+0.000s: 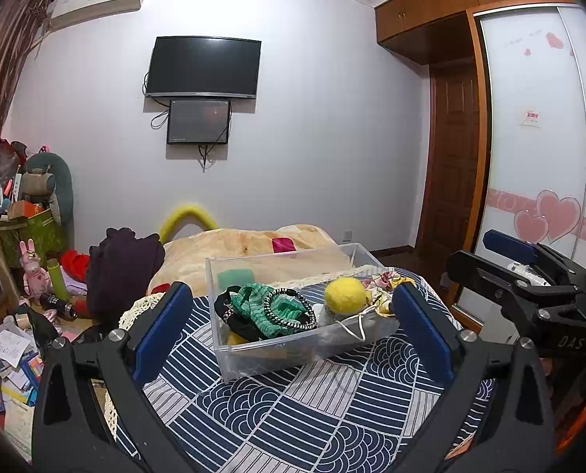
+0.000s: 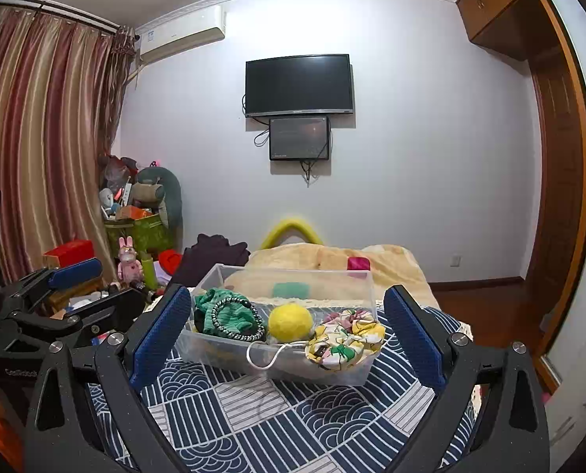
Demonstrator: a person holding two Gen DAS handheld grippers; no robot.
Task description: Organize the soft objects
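- The clear plastic bin (image 2: 365,276) sits on the navy-and-white patterned bedspread (image 2: 293,414), centre of the frame in both wrist views, its near wall facing the grippers.
- Inside the bin: a green knit cloth (image 2: 229,313) with a black-and-white braided band (image 2: 235,317) at the left, a yellow ball (image 2: 291,321) in the middle, and a yellow floral scrunchie (image 2: 346,339) draped over the near right rim. A white cord (image 2: 269,354) hangs over the near wall.
- The left gripper (image 1: 293,331) is released, blue pads spread wide, flanking the bin from the near side and touching nothing.
- The right gripper (image 2: 289,331) is likewise spread wide and holds nothing.
- A bare stretch of bedspread lies between both grippers and the bin's near wall.
- In the left wrist view the bedspread's lace edge (image 1: 135,311) runs at lower left, with floor clutter (image 1: 13,358) just beyond it.
- A yellowish blanket (image 2: 332,260) lies behind the bin, upper centre.
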